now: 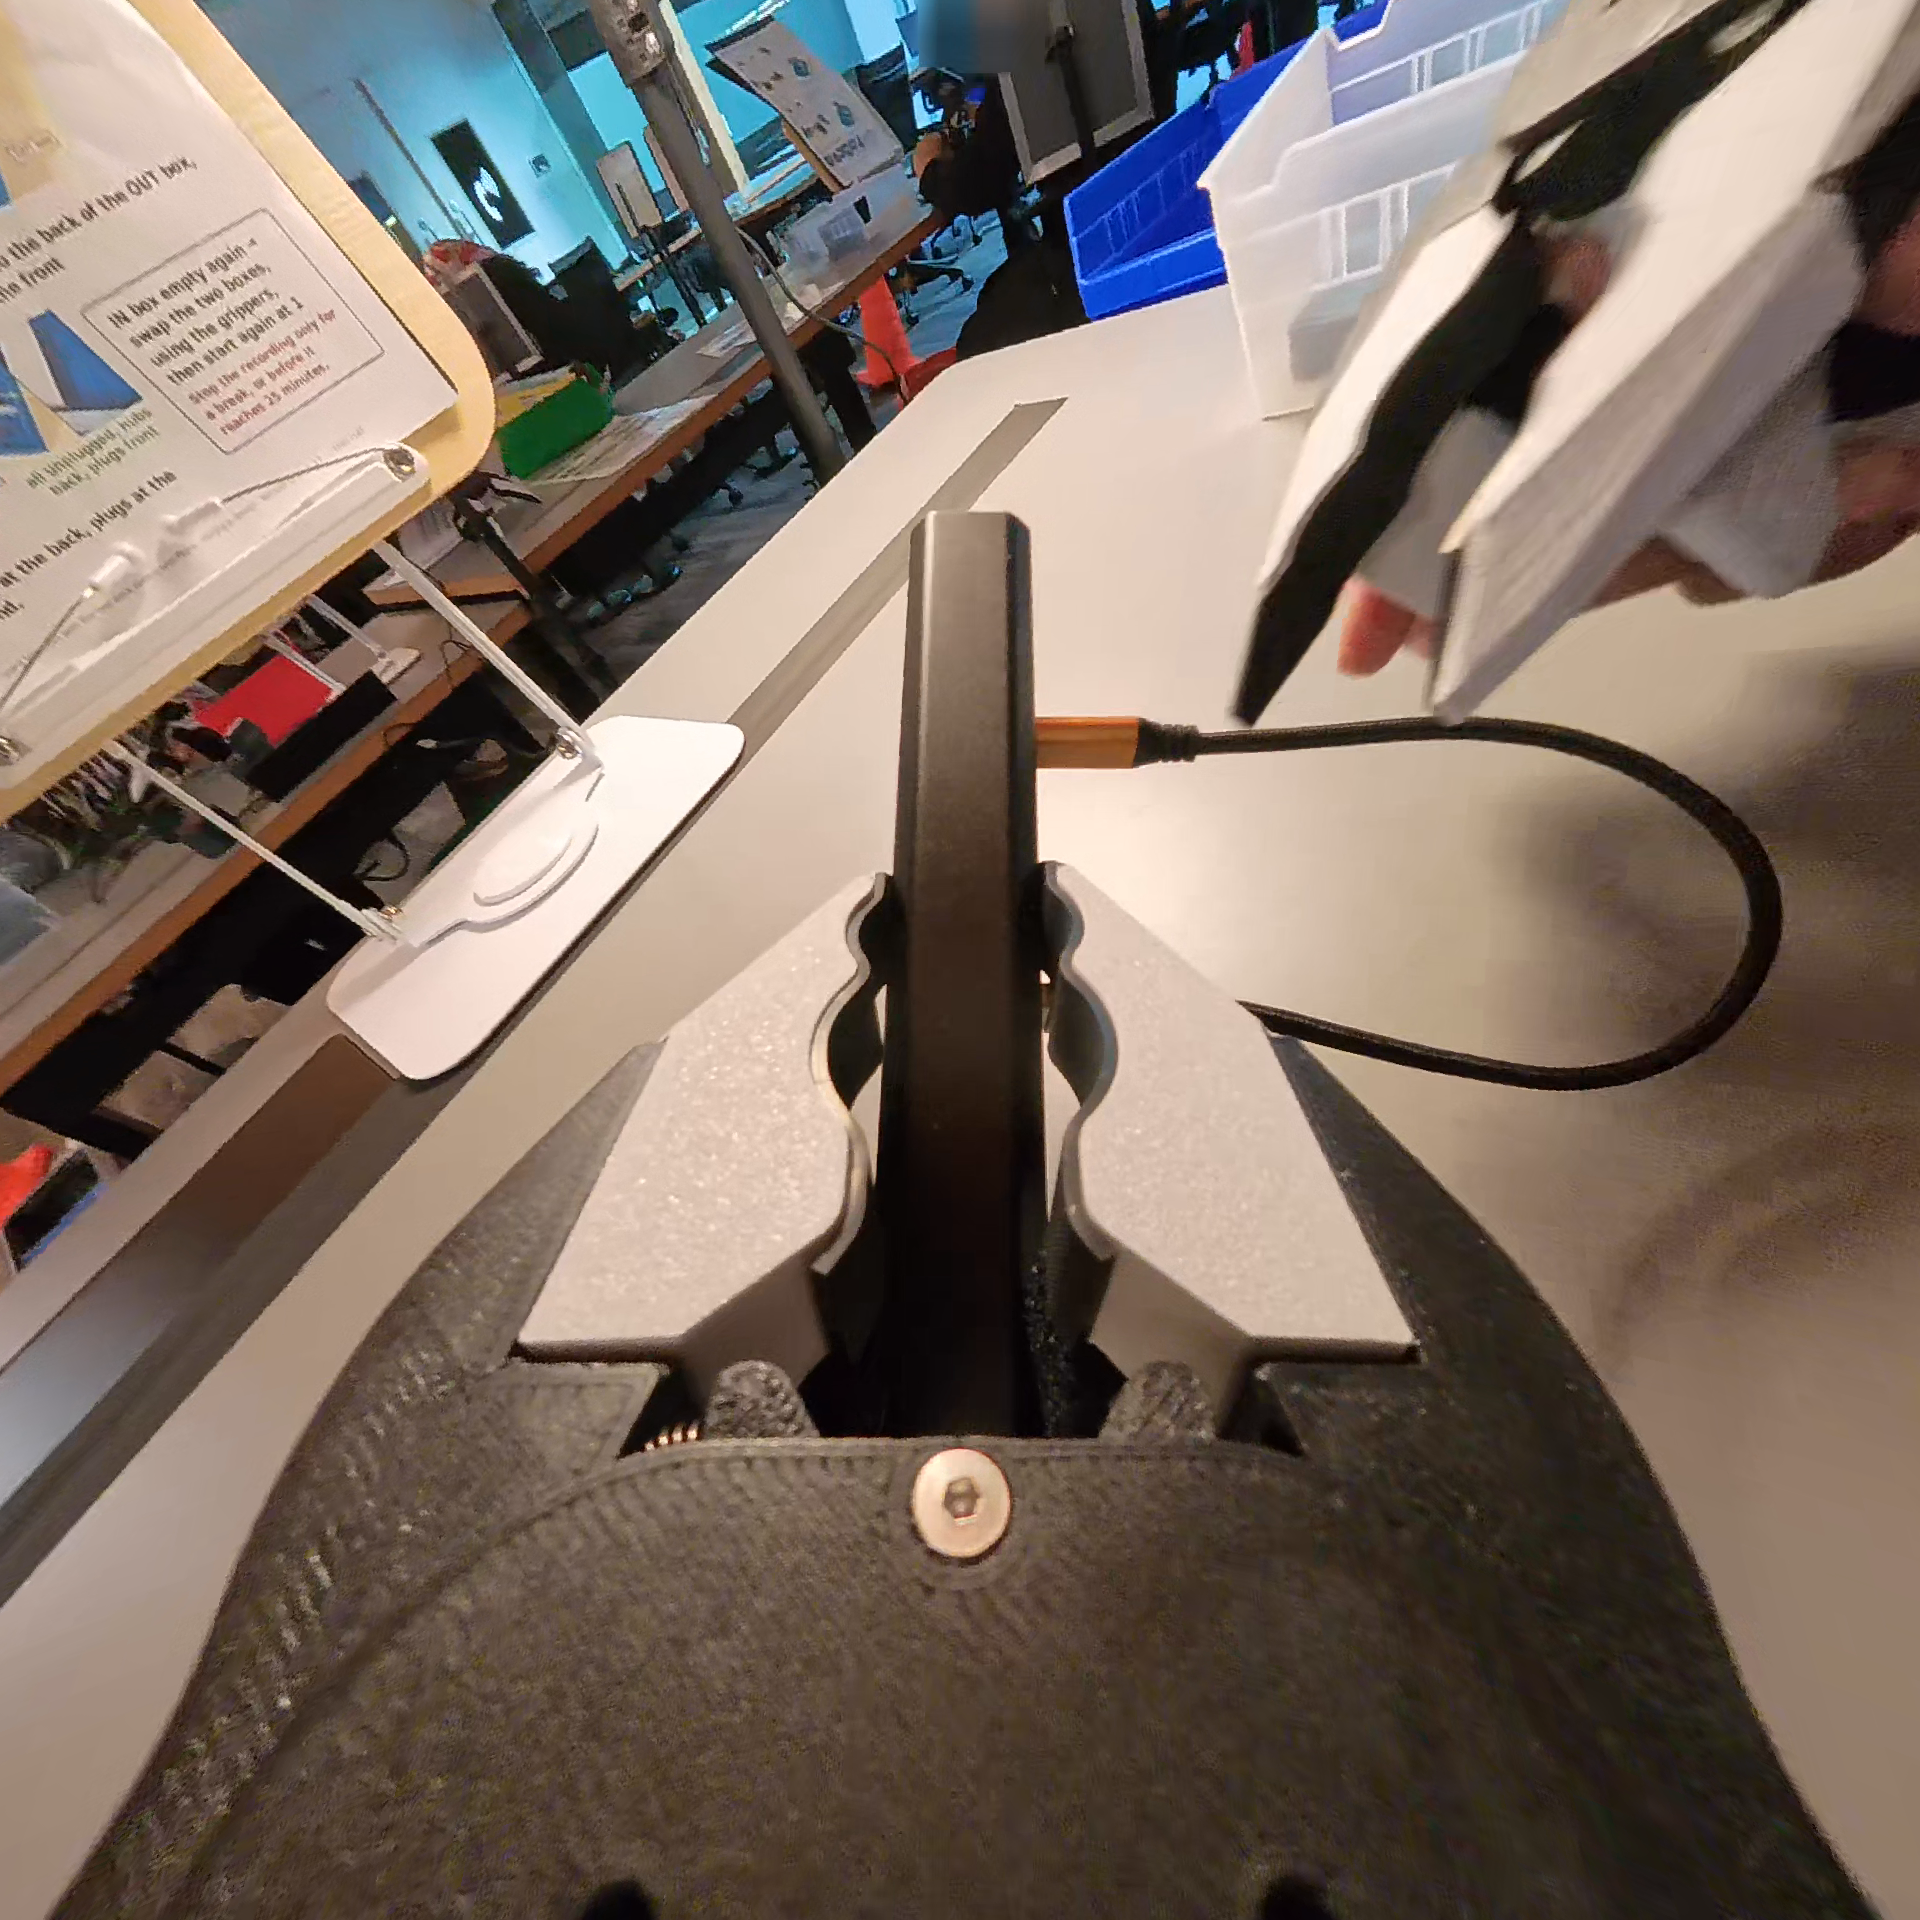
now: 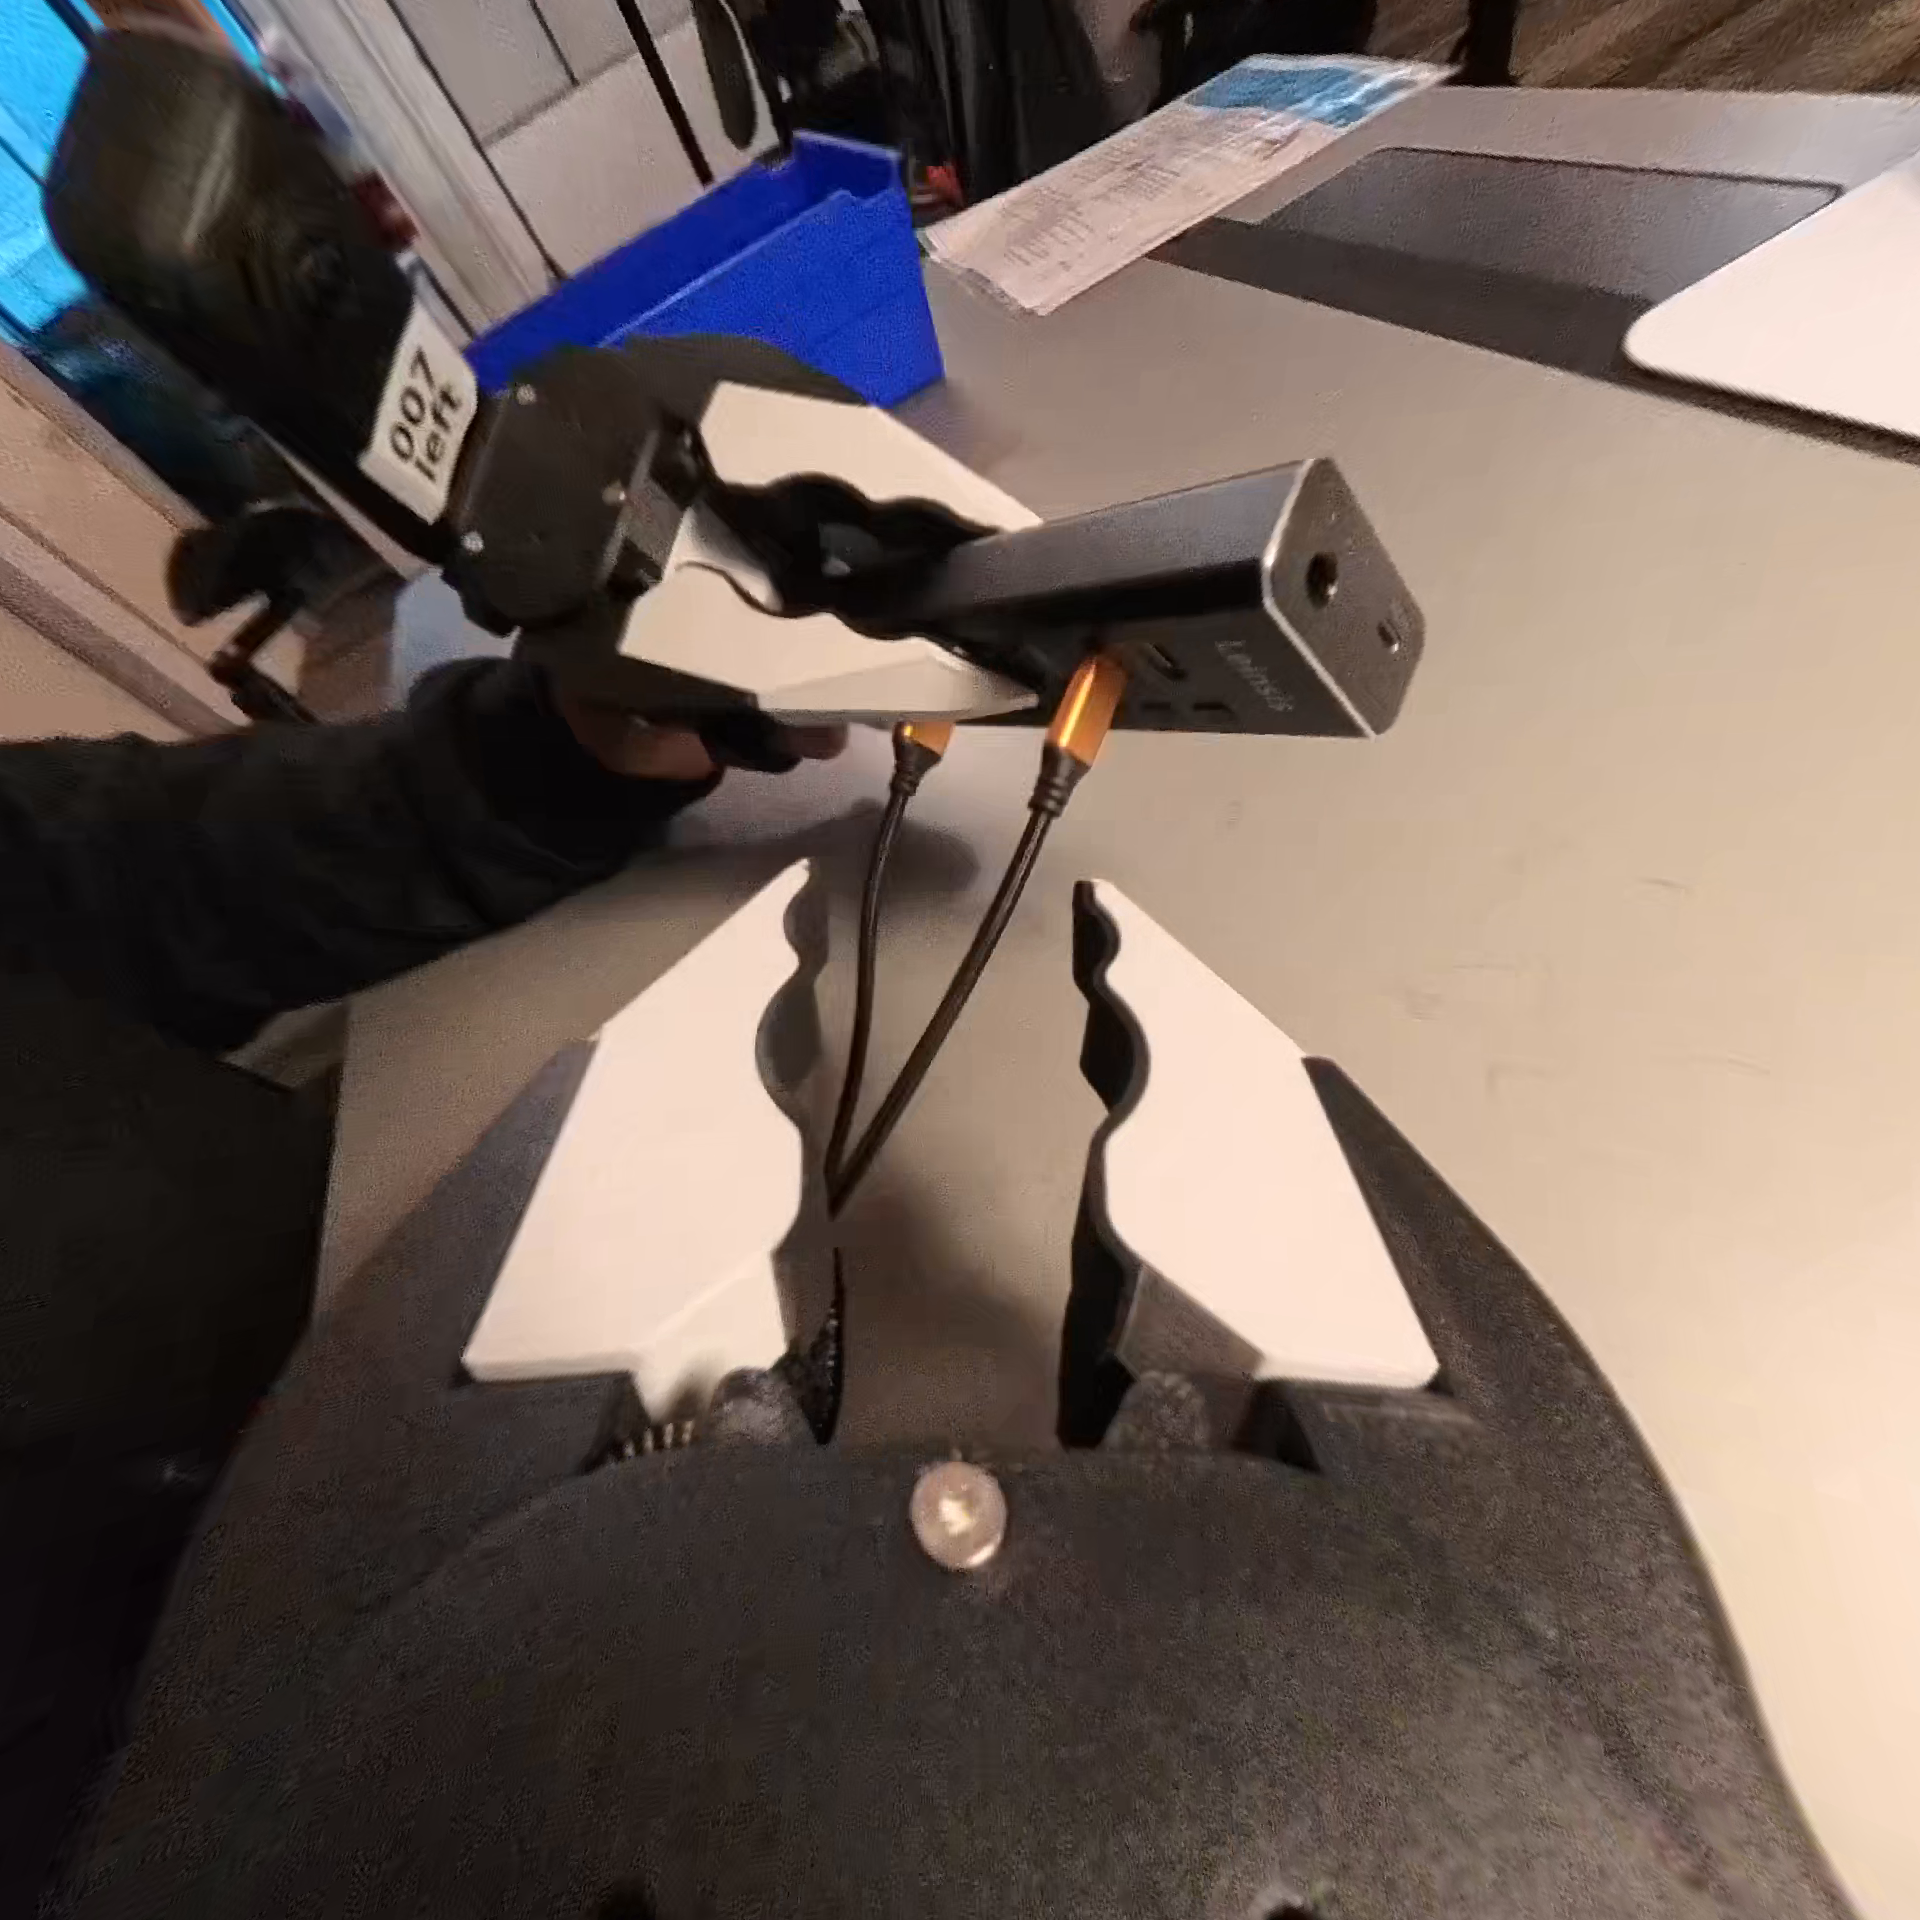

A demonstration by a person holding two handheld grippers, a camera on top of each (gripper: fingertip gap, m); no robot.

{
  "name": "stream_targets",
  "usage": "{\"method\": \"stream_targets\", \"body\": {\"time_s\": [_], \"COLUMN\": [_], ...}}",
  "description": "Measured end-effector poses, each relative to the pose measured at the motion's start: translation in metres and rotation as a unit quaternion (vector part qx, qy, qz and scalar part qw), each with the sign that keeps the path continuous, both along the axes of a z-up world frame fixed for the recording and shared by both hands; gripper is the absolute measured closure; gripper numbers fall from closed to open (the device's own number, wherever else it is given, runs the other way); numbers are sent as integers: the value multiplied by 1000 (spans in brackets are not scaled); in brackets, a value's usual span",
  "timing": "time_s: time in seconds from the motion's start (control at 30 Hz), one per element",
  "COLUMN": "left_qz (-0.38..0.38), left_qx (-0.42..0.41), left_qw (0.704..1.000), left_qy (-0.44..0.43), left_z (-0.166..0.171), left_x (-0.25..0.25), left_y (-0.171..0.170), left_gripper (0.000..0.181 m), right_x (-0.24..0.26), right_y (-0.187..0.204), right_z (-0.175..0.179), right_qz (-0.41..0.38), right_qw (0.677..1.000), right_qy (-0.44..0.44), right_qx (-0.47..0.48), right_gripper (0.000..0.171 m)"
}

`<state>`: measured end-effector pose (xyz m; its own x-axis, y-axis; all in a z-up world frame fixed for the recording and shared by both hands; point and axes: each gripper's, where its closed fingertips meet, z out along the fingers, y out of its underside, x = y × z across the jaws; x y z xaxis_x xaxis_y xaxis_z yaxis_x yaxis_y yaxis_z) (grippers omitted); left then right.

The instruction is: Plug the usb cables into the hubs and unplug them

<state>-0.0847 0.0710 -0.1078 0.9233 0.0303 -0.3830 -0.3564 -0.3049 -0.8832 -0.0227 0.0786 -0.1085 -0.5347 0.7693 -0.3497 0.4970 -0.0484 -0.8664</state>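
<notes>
The left gripper (image 1: 961,883) pinched a long black hub (image 1: 961,831) between its two white fingers (image 1: 727,1122) and held it up over the grey table (image 1: 1299,883). In the left wrist view the hub pointed straight ahead, so only its thin top edge showed. One orange plug (image 1: 1091,743) stuck out of its right side, and a black cable (image 1: 1704,935) ran from the plug in a big loop back toward the gripper. A second bit of orange peeked out just beside the right finger. The right wrist view showed more. There the hub (image 2: 1195,603) was seen from the side and the end, with a round hole on its end face. Two orange plugs (image 2: 1086,701) sat in its lower side, and the two ends of the cable (image 2: 883,1039) hung down and met between the right gripper's fingers. The right gripper (image 2: 940,904) was spread wide with nothing pinched, though the cable passed close by its left finger (image 2: 644,1195). In the left wrist view the right gripper (image 1: 1361,686) was blurry and sat just above the cable, near the plug. Only the left wrist view showed a paper sign (image 1: 156,364) on a stand and a white bin (image 1: 1330,208). Both views showed a blue bin (image 2: 748,281).
</notes>
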Motion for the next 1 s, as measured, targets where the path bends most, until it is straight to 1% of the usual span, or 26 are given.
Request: {"method": "stream_targets", "body": {"time_s": [0.1, 0.13, 0.17, 0.23, 0.33, 0.4, 0.53, 0.67, 0.77, 0.87, 0.93, 1.0], "left_qz": [-11, -19, -25, -25, -30, -30, -26, -21, -26, -31, -30, -16], "left_qx": [13, 18, 22, 31, 23, 17, 34, 59, 91, 126, 122, 97], "left_qw": [1000, 1000, 999, 999, 999, 999, 999, 998, 995, 989, 988, 992], "left_qy": [4, 3, 5, 6, -11, -16, -20, -28, -32, -67, -90, -82], "left_z": [2, 2, 2, 2, -3, -7, 0, 9, 17, 24, 22, 16], "left_x": [1, 2, 3, 2, 2, 5, 13, 21, 24, 27, 27, 23], "left_y": [0, 0, 1, 1, 4, 8, 14, 18, 17, 18, 18, 18], "left_gripper": [152, 153, 152, 152, 151, 148, 144, 141, 139, 141, 143, 146], "right_x": [-24, -29, -33, -40, -42, -41, -33, -28, -25, -24, -24, -26], "right_y": [-5, -8, -10, -6, -4, -3, -9, -20, -25, -28, -28, -26], "right_z": [-11, -12, -9, -3, 3, 8, 20, 24, 31, 37, 36, 33], "right_qz": [-7, -8, -7, -27, -40, -55, -67, -74, -86, -94, -100, -105], "right_qw": [998, 998, 997, 998, 997, 993, 981, 964, 960, 959, 956, 954], "right_qy": [-29, -32, -22, 11, 62, 91, 143, 182, 198, 211, 214, 210], "right_qx": [-46, -56, -67, -61, -4, 43, 110, 181, 179, 163, 174, 185], "right_gripper": [126, 130, 137, 160, 160, 161, 162, 161, 161, 161, 162, 161]}}
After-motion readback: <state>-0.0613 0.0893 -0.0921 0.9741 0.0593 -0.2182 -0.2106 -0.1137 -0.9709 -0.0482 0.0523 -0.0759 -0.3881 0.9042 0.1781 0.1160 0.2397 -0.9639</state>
